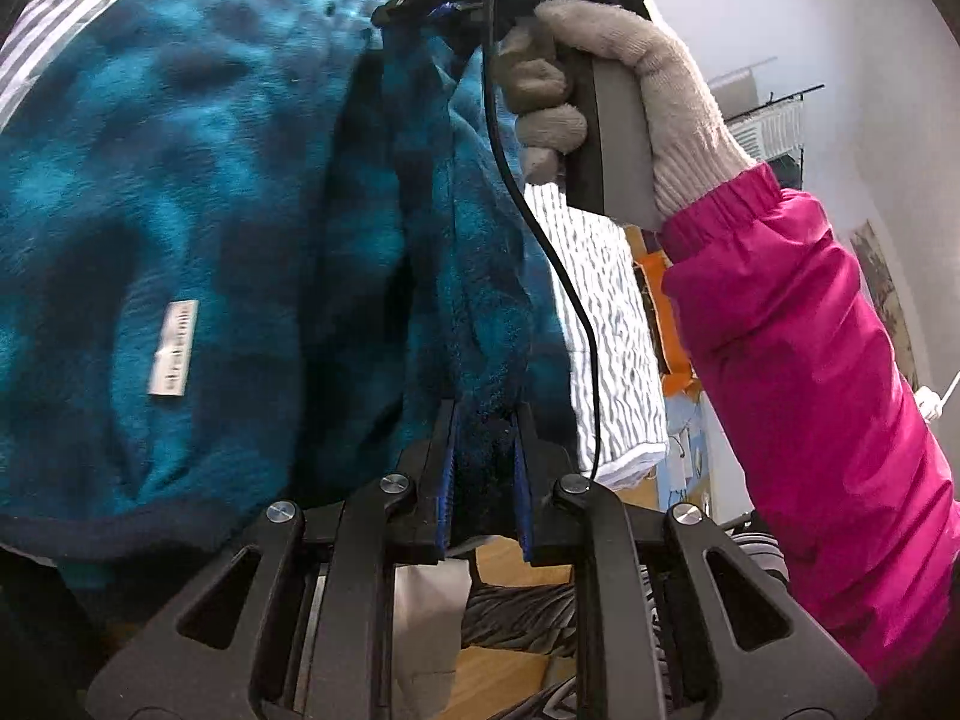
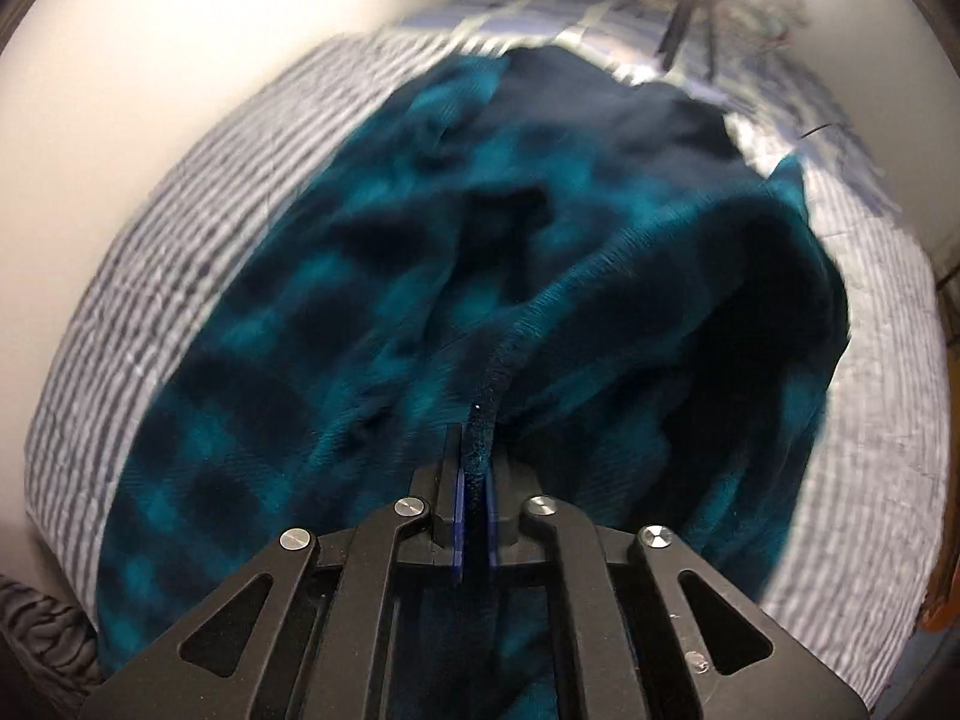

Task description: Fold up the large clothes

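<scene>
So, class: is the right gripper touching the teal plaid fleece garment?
Touching. The right wrist view shows the right gripper with its fingers closed on the teal plaid fleece garment's dark edge, no gap visible.

The teal-and-navy plaid fleece garment [image 2: 456,276] covers most of the grey-and-white striped bed cover [image 2: 180,276]; bare cover shows as a band to its left and right. In the left wrist view, the gloved hand with pink sleeve [image 1: 624,90] and a black cable [image 1: 540,228] stand just right of the garment.
</scene>
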Available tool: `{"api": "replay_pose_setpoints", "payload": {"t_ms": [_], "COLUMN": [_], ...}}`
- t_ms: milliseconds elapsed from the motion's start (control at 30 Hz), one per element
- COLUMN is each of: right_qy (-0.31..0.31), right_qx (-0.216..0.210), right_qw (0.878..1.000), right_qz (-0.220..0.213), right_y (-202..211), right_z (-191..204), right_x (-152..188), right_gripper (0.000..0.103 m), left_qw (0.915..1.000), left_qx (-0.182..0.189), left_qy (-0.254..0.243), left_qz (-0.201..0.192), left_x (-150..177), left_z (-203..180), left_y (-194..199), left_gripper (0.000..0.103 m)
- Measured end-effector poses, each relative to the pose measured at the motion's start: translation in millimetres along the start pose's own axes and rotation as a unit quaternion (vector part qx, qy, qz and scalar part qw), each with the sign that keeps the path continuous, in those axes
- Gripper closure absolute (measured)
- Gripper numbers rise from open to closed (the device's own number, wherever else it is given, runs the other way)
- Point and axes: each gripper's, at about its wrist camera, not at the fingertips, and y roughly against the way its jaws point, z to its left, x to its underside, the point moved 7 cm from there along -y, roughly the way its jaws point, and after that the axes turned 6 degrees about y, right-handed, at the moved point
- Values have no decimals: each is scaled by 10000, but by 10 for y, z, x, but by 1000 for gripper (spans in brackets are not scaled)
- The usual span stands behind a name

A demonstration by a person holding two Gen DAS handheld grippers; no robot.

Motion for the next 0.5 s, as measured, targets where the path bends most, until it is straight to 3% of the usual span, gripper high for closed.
{"api": "replay_pose_setpoints", "payload": {"t_ms": [133, 267, 367, 433, 500], "right_qy": [-87, -77, -312, -566, -735], "right_qx": [-527, -1087, -691, -158, 27], "right_qw": [9985, 9936, 9946, 9953, 9944], "right_qz": [70, -311, -708, -771, -754], "right_y": [82, 525, 853, 912, 882], "right_z": [31, -46, -432, -789, -985], "right_x": [83, 182, 162, 84, -20], "right_gripper": [92, 92, 91, 91, 91], "left_qw": [10000, 9999, 9999, 9998, 9998], "left_qx": [-23, -19, -28, -31, -31], "left_qy": [-54, -105, -156, -195, -206], "left_qz": [-21, -45, -56, -52, -55], "left_x": [20, 19, 40, 47, 55], "left_z": [-28, -38, -60, -58, -65], "left_y": [16, 26, 22, 0, 9], "left_gripper": [88, 88, 88, 88, 88]}}
